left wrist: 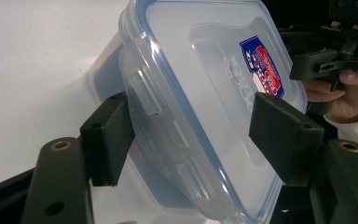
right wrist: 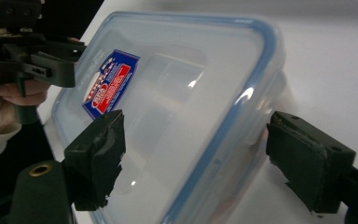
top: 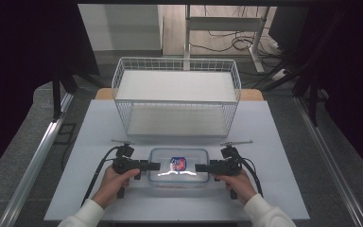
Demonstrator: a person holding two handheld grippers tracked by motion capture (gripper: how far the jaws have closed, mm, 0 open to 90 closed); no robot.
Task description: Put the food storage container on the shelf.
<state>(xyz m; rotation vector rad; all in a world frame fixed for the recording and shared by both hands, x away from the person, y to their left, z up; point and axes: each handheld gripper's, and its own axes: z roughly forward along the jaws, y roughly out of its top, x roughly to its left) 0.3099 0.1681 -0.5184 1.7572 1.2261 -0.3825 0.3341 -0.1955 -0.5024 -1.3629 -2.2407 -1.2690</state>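
A clear plastic container (top: 179,178) with a blue-rimmed lid and a red and blue label (top: 177,163) lies flat on the white table, near its front edge. My left gripper (top: 155,166) reaches in from the left, its jaws either side of the container's (left wrist: 200,70) left end. One pad (left wrist: 107,140) sits by the side latch and the other over the lid, with no clear squeeze. My right gripper (top: 199,167) straddles the right end of the container (right wrist: 177,93). One of its pads (right wrist: 98,154) is over the lid, the other (right wrist: 307,163) a little off the wall.
A white wire two-tier rack (top: 176,97) stands behind the container in the middle of the table (top: 99,123). A metal rail runs along each side of the table. A desk frame and cables lie on the floor beyond.
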